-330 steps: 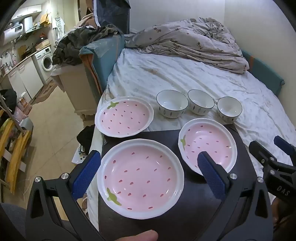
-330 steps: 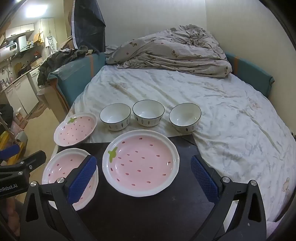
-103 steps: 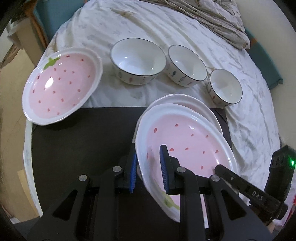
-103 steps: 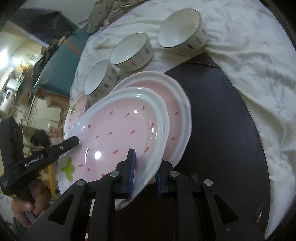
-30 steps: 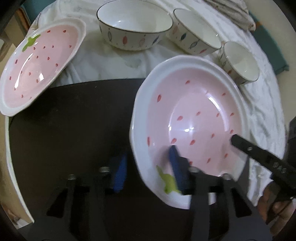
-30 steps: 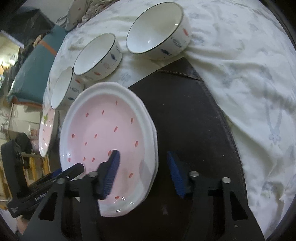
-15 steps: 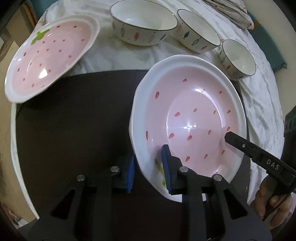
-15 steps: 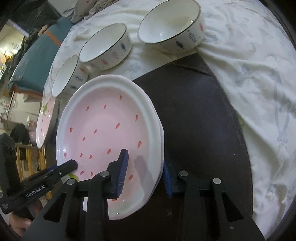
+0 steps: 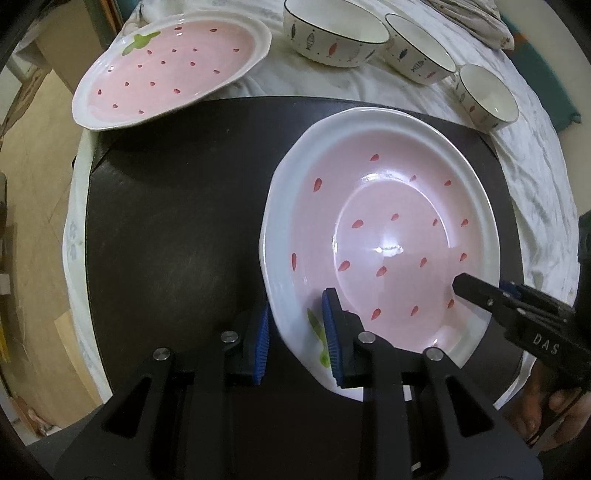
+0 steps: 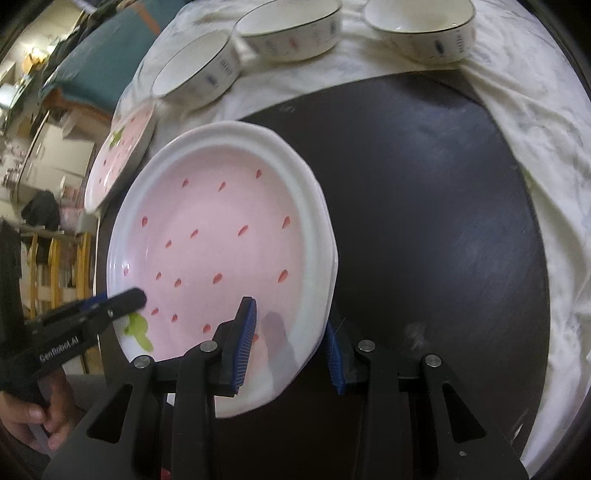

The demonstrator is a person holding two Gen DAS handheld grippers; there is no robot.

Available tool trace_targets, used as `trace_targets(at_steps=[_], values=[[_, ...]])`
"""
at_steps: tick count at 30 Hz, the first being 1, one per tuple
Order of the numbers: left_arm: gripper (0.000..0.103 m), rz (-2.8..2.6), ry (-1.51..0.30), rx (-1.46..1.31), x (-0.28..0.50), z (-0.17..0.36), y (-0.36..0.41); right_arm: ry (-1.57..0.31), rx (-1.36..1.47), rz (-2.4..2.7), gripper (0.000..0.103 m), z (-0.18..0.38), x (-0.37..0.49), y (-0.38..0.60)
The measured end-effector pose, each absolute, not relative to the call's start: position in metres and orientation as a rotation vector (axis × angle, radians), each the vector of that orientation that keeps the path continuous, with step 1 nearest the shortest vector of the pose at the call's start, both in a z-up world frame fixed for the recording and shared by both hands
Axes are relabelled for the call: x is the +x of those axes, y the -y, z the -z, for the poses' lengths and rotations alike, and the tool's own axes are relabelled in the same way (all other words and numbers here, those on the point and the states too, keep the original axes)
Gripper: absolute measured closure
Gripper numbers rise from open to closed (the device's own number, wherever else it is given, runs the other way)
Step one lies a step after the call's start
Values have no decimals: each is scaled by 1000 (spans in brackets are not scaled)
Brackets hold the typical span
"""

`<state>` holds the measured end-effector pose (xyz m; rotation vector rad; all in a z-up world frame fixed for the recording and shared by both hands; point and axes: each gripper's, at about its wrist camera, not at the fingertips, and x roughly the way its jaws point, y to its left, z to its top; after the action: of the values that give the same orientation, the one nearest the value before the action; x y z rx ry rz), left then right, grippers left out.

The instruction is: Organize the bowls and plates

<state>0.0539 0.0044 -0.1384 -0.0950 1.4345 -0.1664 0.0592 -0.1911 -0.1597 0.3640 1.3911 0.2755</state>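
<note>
Two pink strawberry plates lie stacked (image 9: 384,236) on the dark tabletop (image 9: 166,221). My left gripper (image 9: 295,339) is shut on the stack's near-left rim, one pad inside by the green leaf and one outside. The stacked plates (image 10: 221,236) also fill the right wrist view, where my right gripper (image 10: 290,350) is shut on their near-right rim. Each gripper shows in the other's view: the right gripper (image 9: 498,302) and the left gripper (image 10: 96,310). A third pink plate (image 9: 173,66) rests at the far left, half on the bedsheet. Three white bowls (image 9: 332,33) line the sheet behind.
The white bedsheet (image 9: 535,155) surrounds the tabletop at the back and right. The tabletop's right half (image 10: 424,221) is bare. The floor (image 9: 33,177) drops away at the left edge, with wooden furniture (image 10: 51,258) below. A hand (image 10: 33,417) holds the left tool.
Both grippers narrowed onto the stack's rim. They and the stack have shifted left across the tabletop, away from the bowls and toward the third plate.
</note>
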Motion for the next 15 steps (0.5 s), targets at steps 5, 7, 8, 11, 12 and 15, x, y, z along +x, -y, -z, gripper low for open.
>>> trace_targets(at_steps=[5, 7, 8, 11, 12, 15], values=[[80, 197, -1433, -97, 41, 138, -4, -1395, 355, -257, 66, 158, 53, 189], [80, 201, -1433, -85, 40, 137, 1, -1399, 352, -249, 66, 157, 54, 189], [80, 201, -1433, -88, 42, 137, 2, -1400, 350, -243, 66, 157, 53, 189], [80, 199, -1431, -89, 43, 138, 2, -1403, 342, -235, 66, 157, 52, 190], [80, 199, -1427, -82, 44, 139, 4, -1403, 347, -231, 66, 157, 51, 190], [79, 193, -1428, -75, 45, 139, 5, -1401, 367, -218, 66, 156, 50, 191]])
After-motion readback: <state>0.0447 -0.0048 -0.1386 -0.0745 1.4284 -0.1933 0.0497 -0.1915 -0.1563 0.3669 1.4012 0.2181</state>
